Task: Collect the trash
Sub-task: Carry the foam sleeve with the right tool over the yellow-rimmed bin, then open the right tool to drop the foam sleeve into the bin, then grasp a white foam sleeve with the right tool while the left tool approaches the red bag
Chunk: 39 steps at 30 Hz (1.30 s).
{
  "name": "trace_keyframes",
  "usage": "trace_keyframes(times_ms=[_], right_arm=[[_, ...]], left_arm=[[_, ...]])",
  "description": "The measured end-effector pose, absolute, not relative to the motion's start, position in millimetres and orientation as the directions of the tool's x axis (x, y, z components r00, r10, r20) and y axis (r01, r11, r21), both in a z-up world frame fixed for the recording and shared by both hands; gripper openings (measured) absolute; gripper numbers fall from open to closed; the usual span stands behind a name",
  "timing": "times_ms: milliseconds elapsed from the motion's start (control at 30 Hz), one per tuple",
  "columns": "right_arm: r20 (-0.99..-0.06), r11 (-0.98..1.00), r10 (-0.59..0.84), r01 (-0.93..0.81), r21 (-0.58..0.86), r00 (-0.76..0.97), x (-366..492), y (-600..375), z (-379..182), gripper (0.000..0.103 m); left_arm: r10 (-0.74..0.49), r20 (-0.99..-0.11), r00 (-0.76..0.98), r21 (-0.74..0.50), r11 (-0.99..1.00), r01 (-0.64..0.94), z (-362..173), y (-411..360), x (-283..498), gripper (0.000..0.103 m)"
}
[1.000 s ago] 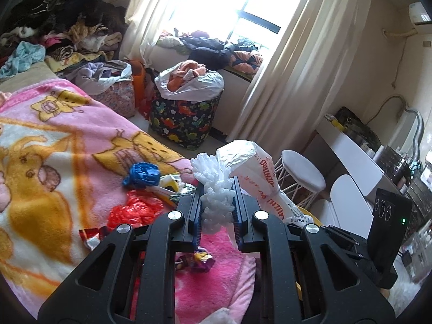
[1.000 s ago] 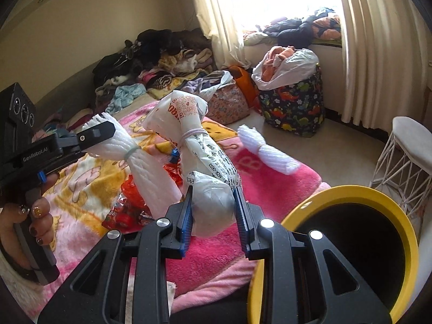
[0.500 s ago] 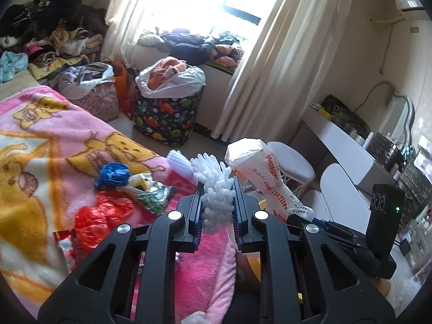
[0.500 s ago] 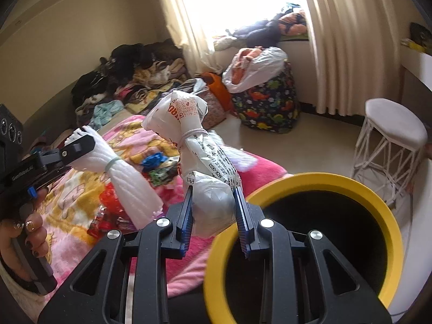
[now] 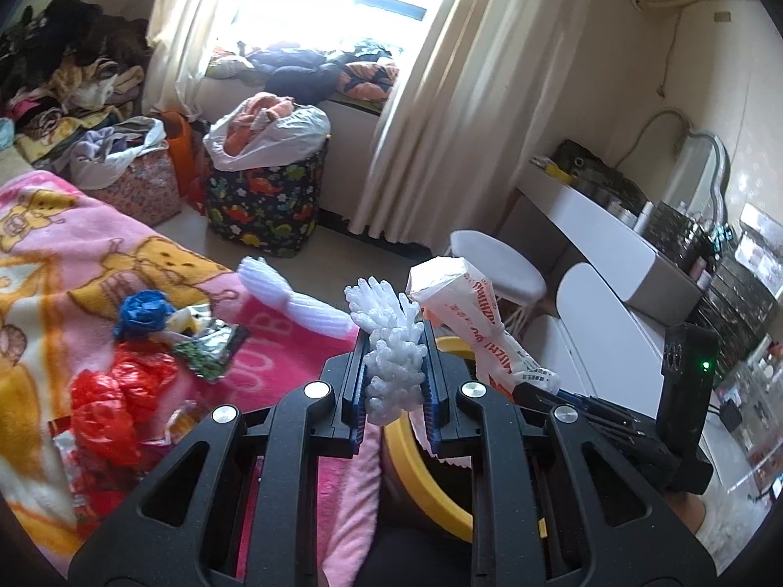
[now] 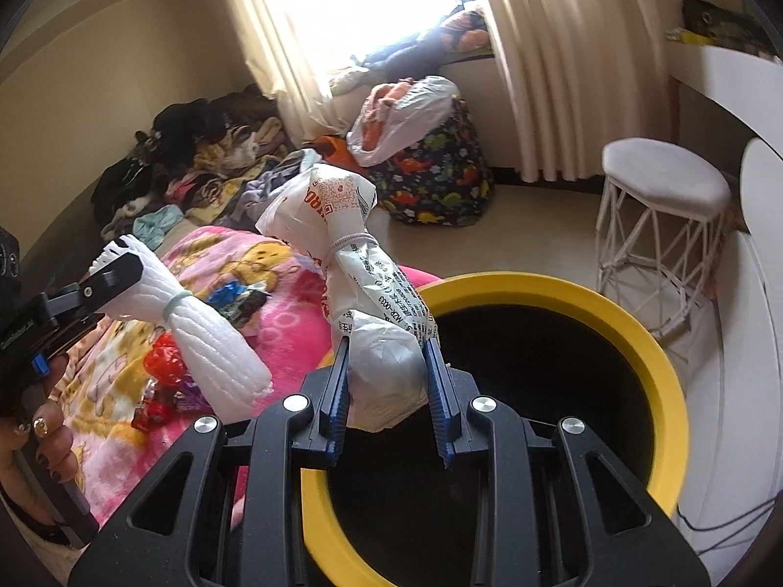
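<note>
Fingers of the right gripper (image 6: 389, 386) pinch a white printed bag (image 6: 372, 303), tied at the neck with a band, standing upright between the blue pads. Bag hangs over the near-left rim of the yellow bin (image 6: 636, 337); bin interior is black, contents can't be seen. Left gripper (image 5: 394, 376) fingers are clamped on a white foam net (image 5: 391, 342), its frayed end sticking up past the tips. From the right wrist view the same net (image 6: 205, 337) shows as a long ribbed sleeve with a pale band round it, held above the blanket, left of the bag and apart from it. In the left wrist view the yellow rim (image 5: 426, 469) sits just under and right of the fingers, at the bed edge.

Pink cartoon blanket (image 5: 73, 264) covers the bed. On it, near to far: red plastic bag (image 5: 112, 391), dark foil wrapper (image 5: 210, 347), crumpled blue wrapper (image 5: 144, 310), second white foam net (image 5: 288, 293) lying near the bed edge. All well apart from both grippers.

Beyond the bed: dinosaur-print hamper (image 5: 266, 205) on the floor with clothes in a white liner, floral bag (image 5: 134, 181) left of it, clothes pile (image 5: 73, 78) against the wall. White stool (image 6: 660, 215) stands right of the bin by the curtain (image 5: 440, 112). White surface (image 5: 611, 239) along the right wall carries jars and bottles, too small to identify.
</note>
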State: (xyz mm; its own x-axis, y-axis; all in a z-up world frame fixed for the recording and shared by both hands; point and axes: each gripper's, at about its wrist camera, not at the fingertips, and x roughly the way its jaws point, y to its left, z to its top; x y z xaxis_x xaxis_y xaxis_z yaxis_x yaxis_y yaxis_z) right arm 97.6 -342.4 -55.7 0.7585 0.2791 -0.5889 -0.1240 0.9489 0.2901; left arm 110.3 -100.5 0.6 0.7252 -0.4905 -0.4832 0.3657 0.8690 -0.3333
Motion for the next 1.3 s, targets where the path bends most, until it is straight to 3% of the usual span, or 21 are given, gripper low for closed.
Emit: trace_keyframes(times_ms=[600,700,733,767,833,967,1300], right_arm=[[-0.651,0.945,0.204,0.027,0.327,0.731,73,-396,-77,0.027],[-0.655,0.939,0.198,0.051,0.34,0.73,70,-403,-80,0.033],[-0.657,0.938,0.191,0.062,0.342,0.729,69,-405,-80,0.037],[-0.658,0.938,0.186,0.067,0.34,0.73,68,-407,-81,0.042],[-0.649,0.939,0.177,0.07,0.336,0.74,67,-408,-78,0.051],[-0.632,0.948,0.175,0.045,0.316,0.755,67,-401,-71,0.059],[-0.6,0.954,0.252,-0.092,0.284,0.76,84,-358,-51,0.067]], left_arm=[[-0.534,-0.543,0.648,-0.266,0.841,0.47,-24,-172,104,0.013],[-0.532,-0.547,0.646,-0.262,0.842,0.472,-28,-176,105,0.015],[-0.529,-0.549,0.647,-0.262,0.844,0.468,-30,-175,106,0.025],[-0.53,-0.548,0.646,-0.268,0.844,0.465,-31,-175,106,0.043],[-0.528,-0.544,0.652,-0.274,0.846,0.457,-31,-173,105,0.063],[-0.502,-0.529,0.684,-0.25,0.863,0.44,-28,-166,103,0.082],[-0.438,-0.494,0.751,-0.22,0.899,0.379,-15,-138,102,0.09]])
